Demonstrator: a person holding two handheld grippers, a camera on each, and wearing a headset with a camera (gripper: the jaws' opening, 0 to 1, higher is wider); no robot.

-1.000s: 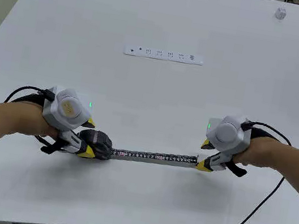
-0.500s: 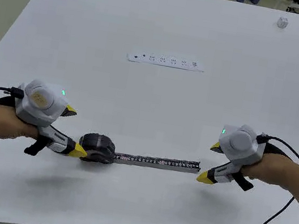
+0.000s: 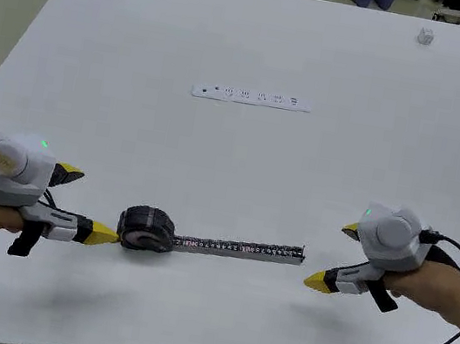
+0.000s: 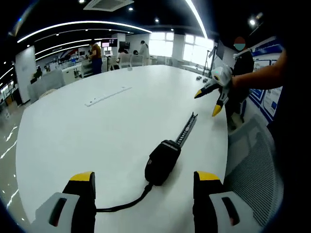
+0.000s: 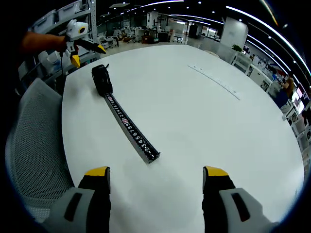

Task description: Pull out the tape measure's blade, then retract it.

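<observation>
Left claw [image 3: 88,203]: released, jaws wide, holding nothing, lower tip just beside the tape measure case [image 3: 147,229]. Case rests on white table [image 3: 233,155], near the front edge. Blade [image 3: 239,247] lies drawn out flat, running right from the case. Right claw [image 3: 330,257]: released, empty, near the blade's end, apart from it.

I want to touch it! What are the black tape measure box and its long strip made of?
The case looks like matte black rubbery plastic, dull with little shine. The blade is probably thin coated metal: it lies straight and flat, with printed numbers.
</observation>
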